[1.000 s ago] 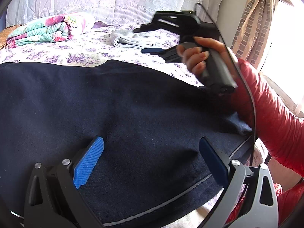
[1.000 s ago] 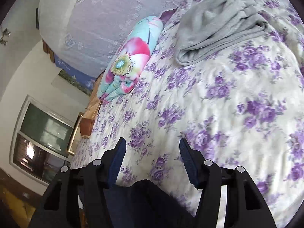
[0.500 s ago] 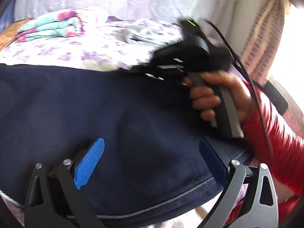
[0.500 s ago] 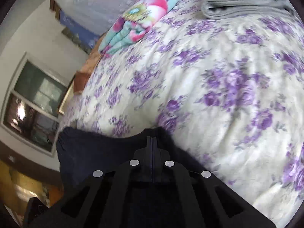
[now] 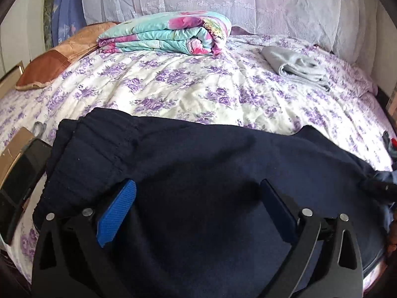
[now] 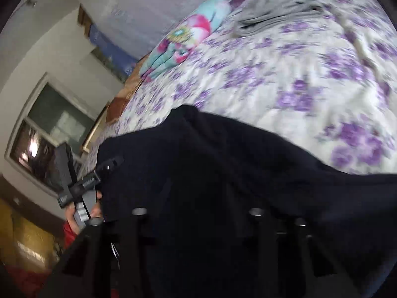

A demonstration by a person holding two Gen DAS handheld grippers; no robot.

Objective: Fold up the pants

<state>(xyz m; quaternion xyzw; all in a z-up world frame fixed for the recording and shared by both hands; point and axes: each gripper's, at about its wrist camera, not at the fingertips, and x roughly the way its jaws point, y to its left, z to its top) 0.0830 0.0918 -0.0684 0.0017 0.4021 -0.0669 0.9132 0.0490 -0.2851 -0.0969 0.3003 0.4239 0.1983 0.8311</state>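
Note:
Navy pants lie across the near side of the flowered bed, with the elastic waistband at the left. My left gripper hovers over them, open, its blue pads wide apart with nothing gripped. In the blurred right wrist view the dark cloth rises in a peak and drapes over my right gripper. Its jaws are opening with cloth between them, and the pads are hidden. The left gripper's body, held by a hand, shows at the left there.
At the head of the bed lie a folded floral quilt, a folded grey garment and a brown pillow. A dark phone rests at the bed's left edge. A window sits in the wall.
The left view swung left, so the waistband came in and the right hand slid off to the right edge. My right gripper shut on the pants' edge, moved with it, and its jaws have parted again.

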